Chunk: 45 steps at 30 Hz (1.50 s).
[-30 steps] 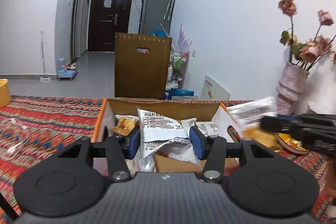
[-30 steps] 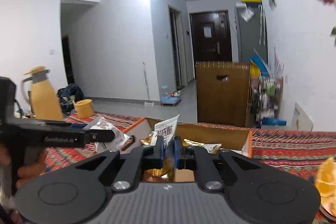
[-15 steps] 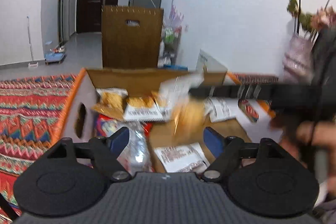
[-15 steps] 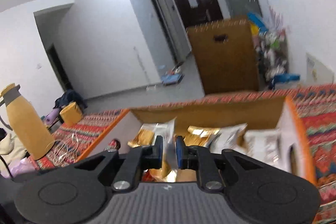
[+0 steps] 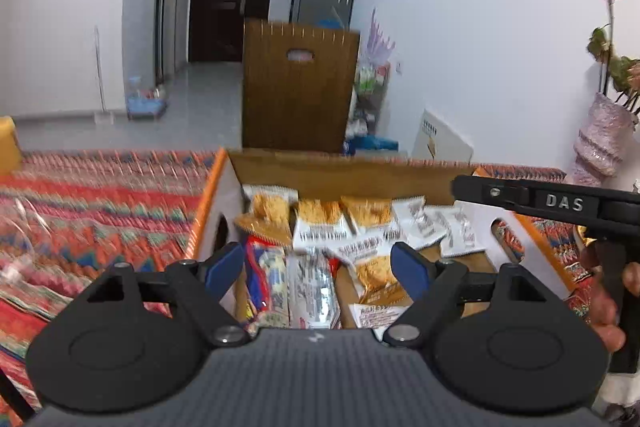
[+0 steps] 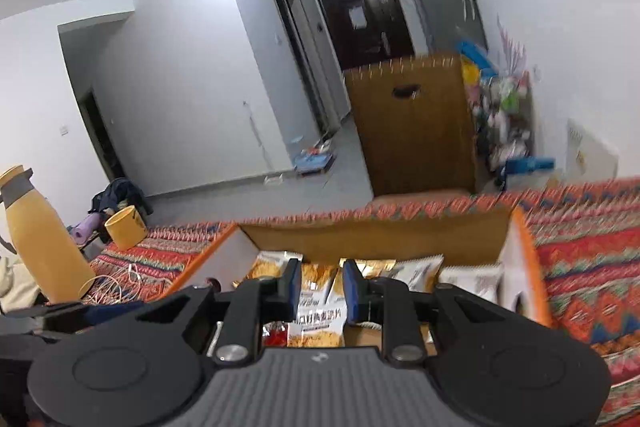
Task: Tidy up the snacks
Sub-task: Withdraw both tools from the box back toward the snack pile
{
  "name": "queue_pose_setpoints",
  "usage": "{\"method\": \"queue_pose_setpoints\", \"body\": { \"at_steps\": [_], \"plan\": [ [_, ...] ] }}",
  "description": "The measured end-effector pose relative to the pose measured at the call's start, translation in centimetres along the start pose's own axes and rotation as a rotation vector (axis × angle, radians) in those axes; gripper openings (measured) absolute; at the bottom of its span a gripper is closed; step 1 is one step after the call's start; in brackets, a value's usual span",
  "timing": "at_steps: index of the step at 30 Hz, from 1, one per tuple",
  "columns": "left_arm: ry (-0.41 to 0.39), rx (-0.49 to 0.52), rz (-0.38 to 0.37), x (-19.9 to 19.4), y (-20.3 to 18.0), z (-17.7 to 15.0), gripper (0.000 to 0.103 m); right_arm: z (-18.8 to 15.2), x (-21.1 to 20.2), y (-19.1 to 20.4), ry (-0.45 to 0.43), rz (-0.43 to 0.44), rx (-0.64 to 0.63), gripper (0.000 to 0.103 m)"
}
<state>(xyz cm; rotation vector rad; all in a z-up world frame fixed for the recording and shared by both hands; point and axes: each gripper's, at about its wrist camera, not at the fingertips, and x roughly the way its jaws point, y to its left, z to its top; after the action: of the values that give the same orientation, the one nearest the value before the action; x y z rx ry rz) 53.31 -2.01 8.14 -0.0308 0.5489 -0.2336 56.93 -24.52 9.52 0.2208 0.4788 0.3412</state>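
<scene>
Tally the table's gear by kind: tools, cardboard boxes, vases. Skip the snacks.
tools: 2, left tool and right tool, jaws have just been opening, nothing gripped between them
cardboard box: 1
vase: 1
total: 4

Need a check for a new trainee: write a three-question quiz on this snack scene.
1. True or false: the cardboard box holds no snack packets.
2. The vase of flowers stands: A) on the floor by the door; B) past the box's right end, by the white wall; C) inside the box.
3. What colour is the tall bottle?

Key: 1 false; 2 B; 3 yellow.
</scene>
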Motion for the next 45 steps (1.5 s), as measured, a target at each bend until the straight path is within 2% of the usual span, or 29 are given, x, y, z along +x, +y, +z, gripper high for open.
{"method": "queue_pose_setpoints", "body": {
  "at_steps": [1, 3, 7, 9, 11, 14, 19, 22, 26, 30, 34, 39, 45],
  "plan": [
    [-0.045, 0.014, 0.006, -1.4, -0.3, 0.3, 0.084, 0.3, -1.6, 0.5, -0.028, -0.005, -0.021, 0.025],
    [-0.119, 0.015, 0.009, -4.5, -0.6, 0.7, 0.090, 0.8, -5.0, 1.7, -0.076, -0.009, -0.063, 0.041],
    [-0.144, 0.024, -0.041, -10.1, -1.5, 1.1, 0.091, 1.6, -11.8, 4.1, -0.148, -0.040, -0.189, 0.059],
    [-0.174, 0.048, -0.066, -13.6, -2.1, 0.3, 0.095, 1.1, -15.5, 4.7, -0.200, -0.045, -0.226, 0.073],
    [-0.209, 0.058, -0.086, -16.9, -2.5, -0.9, 0.098, 0.1, -19.0, 4.8, -0.232, -0.046, -0.247, 0.077],
    [-0.260, 0.057, -0.091, -21.3, -3.2, -3.6, 0.103, -2.4, -23.4, 5.0, -0.231, -0.074, -0.284, 0.084],
    [-0.317, 0.126, 0.025, -26.7, -5.3, -10.0, 0.103, -7.9, -29.3, 5.2, -0.251, -0.113, -0.287, 0.093],
    [-0.319, 0.155, 0.024, -29.0, -5.9, -13.2, 0.103, -11.4, -32.0, 5.4, -0.257, -0.153, -0.289, 0.096],
    [-0.283, 0.136, 0.025, -30.4, -5.9, -16.2, 0.103, -15.8, -34.1, 5.3, -0.232, -0.168, -0.258, 0.103],
    [-0.193, 0.139, 0.059, -30.2, -5.8, -18.5, 0.103, -19.3, -34.5, 4.6, -0.154, -0.217, -0.207, 0.103],
    [-0.167, 0.158, 0.052, -30.2, -6.2, -20.0, 0.103, -21.9, -35.1, 4.3, -0.114, -0.259, -0.162, 0.103],
    [-0.149, 0.169, 0.064, -29.8, -7.4, -20.8, 0.103, -23.6, -35.0, 3.8, -0.056, -0.265, -0.141, 0.103],
    [-0.137, 0.226, 0.034, -28.6, -9.0, -21.3, 0.103, -24.3, -34.5, 3.2, -0.038, -0.251, -0.106, 0.103]
  ]
}}
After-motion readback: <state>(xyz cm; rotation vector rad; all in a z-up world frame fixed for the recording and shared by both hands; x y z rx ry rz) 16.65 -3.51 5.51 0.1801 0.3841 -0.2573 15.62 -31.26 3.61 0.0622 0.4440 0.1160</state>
